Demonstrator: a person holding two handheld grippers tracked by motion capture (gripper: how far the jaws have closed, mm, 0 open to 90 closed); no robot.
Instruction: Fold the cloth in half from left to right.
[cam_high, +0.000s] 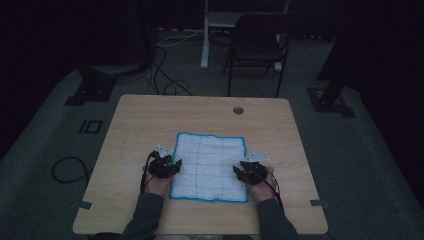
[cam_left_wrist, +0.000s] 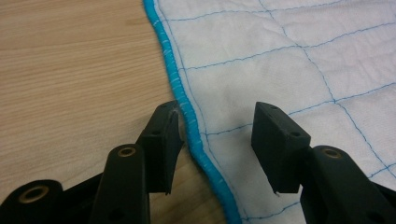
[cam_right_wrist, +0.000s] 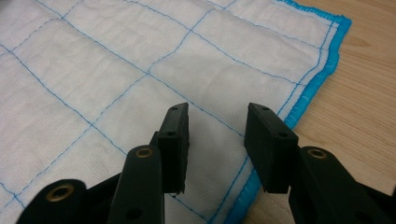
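High view: white quilted cloth (cam_high: 209, 167) lies flat near the surface's (cam_high: 140, 120) front edge, left gripper (cam_high: 167, 167) at its left hem, right gripper (cam_high: 247, 172) at its right. Left fingers (cam_left_wrist: 161, 140) straddle the blue hem, apart; right fingers (cam_right_wrist: 175, 140) apart over cloth, gripping nothing.

High view: dim and underexposed, the surroundings falling into near-black, the table (cam_high: 150, 115) faintly lit from above. Both gripper views: bright, even light with soft shadows and no glare; the cloth (cam_left_wrist: 280, 51) is sharp, while the nearest foreground parts blur slightly.
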